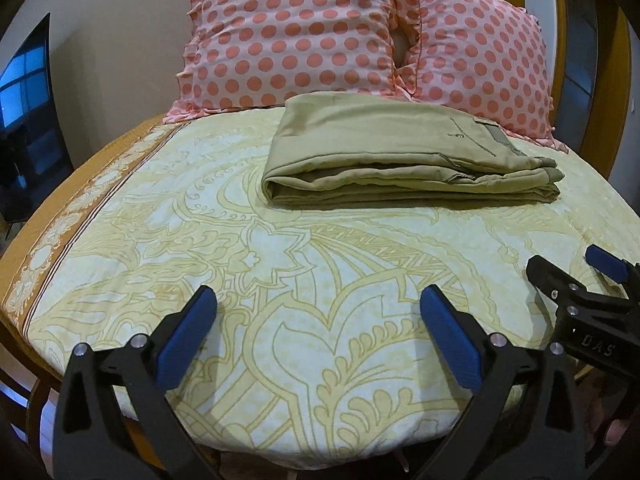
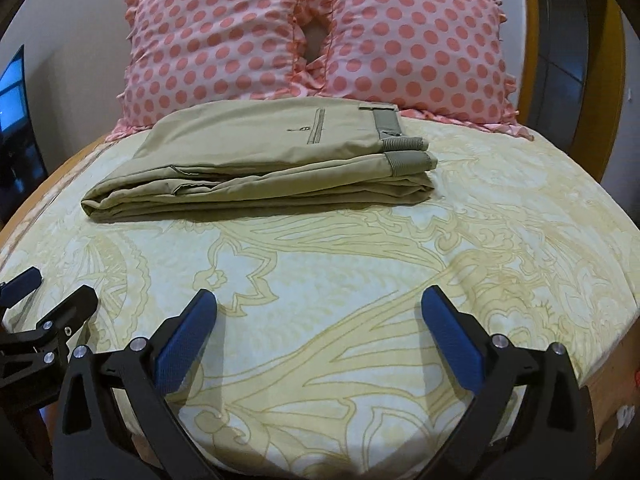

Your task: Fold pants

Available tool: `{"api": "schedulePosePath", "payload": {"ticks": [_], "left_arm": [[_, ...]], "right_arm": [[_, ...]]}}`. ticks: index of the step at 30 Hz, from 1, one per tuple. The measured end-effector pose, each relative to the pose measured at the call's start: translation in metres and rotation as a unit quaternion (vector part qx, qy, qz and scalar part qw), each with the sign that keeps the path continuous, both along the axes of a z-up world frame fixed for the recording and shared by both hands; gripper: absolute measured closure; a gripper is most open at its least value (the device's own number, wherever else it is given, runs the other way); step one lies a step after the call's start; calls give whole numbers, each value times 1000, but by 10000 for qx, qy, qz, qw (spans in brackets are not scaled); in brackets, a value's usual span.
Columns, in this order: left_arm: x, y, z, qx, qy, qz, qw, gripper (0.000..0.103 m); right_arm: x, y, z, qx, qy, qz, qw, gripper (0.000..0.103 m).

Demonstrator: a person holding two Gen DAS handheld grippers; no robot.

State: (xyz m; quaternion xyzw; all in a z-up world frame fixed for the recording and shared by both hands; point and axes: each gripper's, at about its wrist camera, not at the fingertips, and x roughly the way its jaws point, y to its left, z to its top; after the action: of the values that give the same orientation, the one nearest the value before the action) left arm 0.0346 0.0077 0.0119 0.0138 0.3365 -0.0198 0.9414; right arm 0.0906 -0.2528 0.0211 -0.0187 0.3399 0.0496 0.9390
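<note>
Khaki pants (image 1: 400, 152) lie folded in a flat stack on the bed, far from me, just in front of the pillows. They also show in the right wrist view (image 2: 256, 168), waistband at the right end. My left gripper (image 1: 318, 320) is open and empty, hovering over the near part of the bed, well short of the pants. My right gripper (image 2: 318, 320) is open and empty too, beside the left one. The right gripper shows at the right edge of the left wrist view (image 1: 576, 276). The left gripper shows at the left edge of the right wrist view (image 2: 52, 292).
The bed has a yellow patterned sheet (image 1: 280, 264) with an orange border at the left. Two pink polka-dot pillows (image 1: 296, 36) (image 1: 480, 52) lean against the wooden headboard (image 2: 532, 20). A dark window (image 1: 28, 92) is at the left.
</note>
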Motion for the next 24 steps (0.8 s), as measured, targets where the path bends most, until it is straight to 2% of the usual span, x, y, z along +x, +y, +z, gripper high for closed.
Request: {"api": "schedulePosePath", "payload": {"ticks": [24], "left_arm": [[-1, -2, -1, 8, -137, 80, 9999, 2]], "right_arm": [[-4, 2, -3, 4, -203, 25, 9998, 1]]}}
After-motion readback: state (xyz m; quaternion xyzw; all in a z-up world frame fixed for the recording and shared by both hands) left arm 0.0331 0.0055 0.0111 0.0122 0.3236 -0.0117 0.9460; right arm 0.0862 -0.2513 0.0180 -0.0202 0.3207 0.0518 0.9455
